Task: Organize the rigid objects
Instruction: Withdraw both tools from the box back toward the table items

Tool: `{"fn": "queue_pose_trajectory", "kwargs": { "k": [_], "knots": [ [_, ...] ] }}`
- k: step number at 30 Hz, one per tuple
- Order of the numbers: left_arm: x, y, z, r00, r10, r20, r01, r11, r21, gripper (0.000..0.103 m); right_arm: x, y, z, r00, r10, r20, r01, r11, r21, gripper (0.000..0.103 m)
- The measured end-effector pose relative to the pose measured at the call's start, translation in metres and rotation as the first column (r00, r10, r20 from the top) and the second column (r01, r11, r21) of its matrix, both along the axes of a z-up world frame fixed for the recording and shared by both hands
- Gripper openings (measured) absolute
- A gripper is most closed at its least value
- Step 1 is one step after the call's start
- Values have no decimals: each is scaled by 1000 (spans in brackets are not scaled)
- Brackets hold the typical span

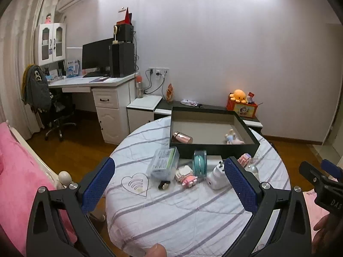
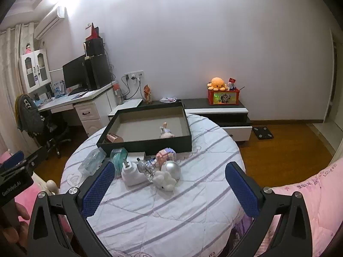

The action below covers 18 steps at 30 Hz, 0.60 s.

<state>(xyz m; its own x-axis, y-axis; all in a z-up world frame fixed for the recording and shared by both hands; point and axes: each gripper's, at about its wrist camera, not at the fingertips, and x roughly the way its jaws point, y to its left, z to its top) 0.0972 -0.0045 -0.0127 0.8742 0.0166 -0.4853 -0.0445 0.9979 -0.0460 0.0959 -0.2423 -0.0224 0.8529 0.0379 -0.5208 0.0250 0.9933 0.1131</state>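
Left gripper [image 1: 169, 184] and right gripper [image 2: 169, 184] both spread wide, empty, hovering before clutter. Black tray [image 2: 150, 144] beyond clutter, probably collecting point; copper bottle [image 1: 182, 138] inside already.

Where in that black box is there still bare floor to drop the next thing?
The black box is mostly bare: the whole middle between the rose-gold bottle in its near left corner and the small doll near its front right, plus the back half. In front of it, the silver ball and white charger sit in a crowded cluster.

Both wrist views look forward over the same round table [image 1: 193, 214], well back.
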Motion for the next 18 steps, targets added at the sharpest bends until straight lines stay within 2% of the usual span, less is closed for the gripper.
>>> {"fn": "queue_pose_trajectory", "kwargs": {
  "k": [8,18],
  "knots": [
    [4,0,-6,1000,-3,-15,3,1000,-4,103,6,4,-9,999,20,-30,-21,1000,-6,103],
    [20,6,-26,997,-2,-77,1,1000,-14,103,23,5,-26,996,24,-87,-26,999,-20,103]
  ]
}}
